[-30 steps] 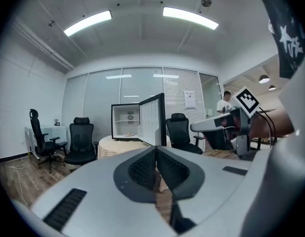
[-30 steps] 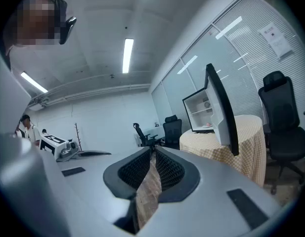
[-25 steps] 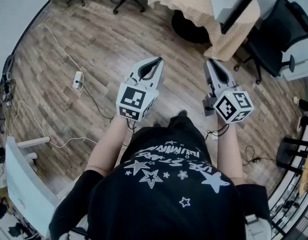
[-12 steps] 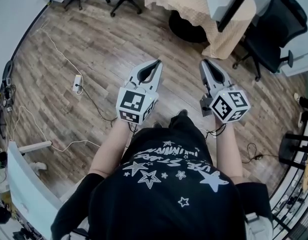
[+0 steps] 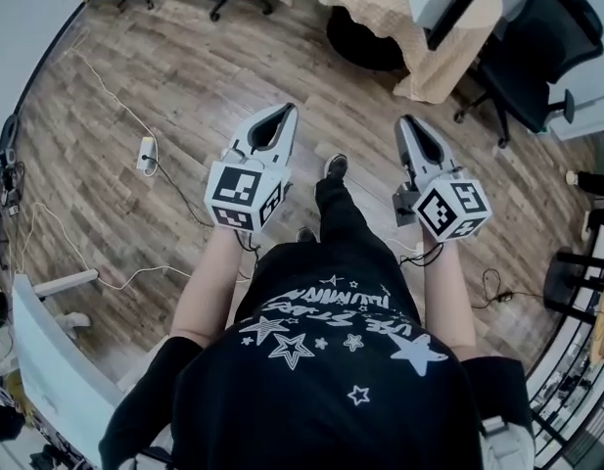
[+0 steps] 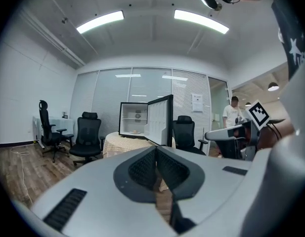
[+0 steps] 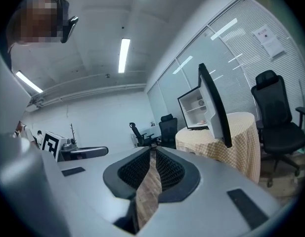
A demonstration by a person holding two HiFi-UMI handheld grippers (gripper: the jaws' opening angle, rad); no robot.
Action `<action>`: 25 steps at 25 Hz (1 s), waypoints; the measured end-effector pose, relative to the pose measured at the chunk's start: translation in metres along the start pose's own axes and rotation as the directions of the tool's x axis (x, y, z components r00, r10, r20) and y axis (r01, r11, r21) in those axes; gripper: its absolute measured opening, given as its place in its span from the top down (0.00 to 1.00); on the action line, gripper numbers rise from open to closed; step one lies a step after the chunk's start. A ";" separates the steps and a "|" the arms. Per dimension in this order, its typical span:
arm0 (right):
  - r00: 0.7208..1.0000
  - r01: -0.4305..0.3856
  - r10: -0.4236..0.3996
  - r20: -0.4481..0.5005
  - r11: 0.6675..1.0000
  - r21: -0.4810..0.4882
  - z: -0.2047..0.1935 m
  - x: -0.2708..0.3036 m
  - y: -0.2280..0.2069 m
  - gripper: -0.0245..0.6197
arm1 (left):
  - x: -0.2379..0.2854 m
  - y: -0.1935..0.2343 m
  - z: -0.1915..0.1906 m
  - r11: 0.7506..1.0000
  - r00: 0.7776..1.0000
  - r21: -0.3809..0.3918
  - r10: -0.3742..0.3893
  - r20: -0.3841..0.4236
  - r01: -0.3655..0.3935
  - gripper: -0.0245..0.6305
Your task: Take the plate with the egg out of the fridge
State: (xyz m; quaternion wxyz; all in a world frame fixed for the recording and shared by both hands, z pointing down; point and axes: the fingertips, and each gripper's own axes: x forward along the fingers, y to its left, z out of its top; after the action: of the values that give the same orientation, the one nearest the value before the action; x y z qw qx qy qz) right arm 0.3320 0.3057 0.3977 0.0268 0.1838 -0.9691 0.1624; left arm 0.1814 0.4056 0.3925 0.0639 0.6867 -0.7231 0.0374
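The left tool [image 5: 283, 110] and the right tool [image 5: 410, 121] are held side by side, about level, above the wooden floor [image 5: 184, 96]; each has its jaws closed tip to tip, with nothing gripped between them; the fridge [image 6: 127, 123] stands far ahead on a desk [image 6: 115, 143] draped in a checked cloth, its door [image 6: 159, 121] swung open to the right; the plate [image 6: 135, 131] lies on the lower shelf inside the fridge, too small to tell what is on it; a black office chair [image 6: 88, 135] stands left of the desk; both tools are well apart from the fridge.
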 end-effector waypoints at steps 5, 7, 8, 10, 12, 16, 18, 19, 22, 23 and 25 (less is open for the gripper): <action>1.000 -0.025 0.025 -0.011 1.000 0.011 -0.004 0.024 -0.002 0.88 | 0.003 0.031 -0.002 0.998 0.998 -0.008 0.056 -0.017 -0.056 0.95; 0.999 -0.037 0.037 -0.017 0.999 0.012 -0.006 0.038 -0.004 0.88 | 0.009 0.041 -0.001 0.998 0.998 0.011 0.064 -0.025 -0.064 0.95; 0.999 -0.041 0.041 -0.017 0.999 0.015 -0.005 0.046 -0.005 0.88 | 0.013 0.047 0.001 0.998 0.997 0.022 0.066 -0.027 -0.065 0.95; 0.999 -0.048 0.048 -0.008 0.999 0.020 -0.001 0.061 -0.008 0.88 | 0.025 0.057 0.004 0.997 0.997 0.033 0.066 -0.026 -0.065 0.95; 0.998 -0.055 0.055 0.001 0.998 0.021 0.005 0.076 -0.014 0.88 | 0.039 0.067 0.006 0.998 0.998 0.032 0.064 -0.026 -0.063 0.95; 0.999 -0.054 0.054 0.004 0.998 0.030 0.014 0.112 -0.037 0.88 | 0.078 0.082 0.012 0.999 0.999 0.034 0.043 -0.031 -0.042 0.95; 0.999 -0.053 0.052 0.011 0.998 0.035 0.021 0.135 -0.049 0.88 | 0.100 0.093 0.015 0.999 0.999 0.032 0.033 -0.032 -0.032 0.95; 0.998 -0.055 0.055 0.014 0.998 0.036 0.025 0.147 -0.055 0.88 | 0.111 0.100 0.017 0.999 0.999 0.031 0.028 -0.032 -0.027 0.95; 0.998 -0.069 0.069 0.005 0.997 0.037 0.033 0.189 -0.069 0.88 | 0.145 0.120 0.020 0.999 0.999 0.031 0.017 -0.039 -0.016 0.95; 0.997 -0.074 0.074 -0.003 0.997 0.037 0.036 0.203 -0.074 0.88 | 0.157 0.128 0.022 0.999 0.999 0.030 0.016 -0.042 -0.014 0.95; 0.996 -0.082 0.083 -0.019 0.996 0.039 0.041 0.232 -0.086 0.88 | 0.180 0.144 0.027 1.000 0.999 0.023 0.019 -0.044 -0.018 0.95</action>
State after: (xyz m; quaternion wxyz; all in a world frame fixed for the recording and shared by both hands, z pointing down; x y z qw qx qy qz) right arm 0.1473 0.1364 0.4109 0.0266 0.1423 -0.9722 0.1840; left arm 0.0282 0.2312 0.3966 0.0715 0.6797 -0.7274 0.0614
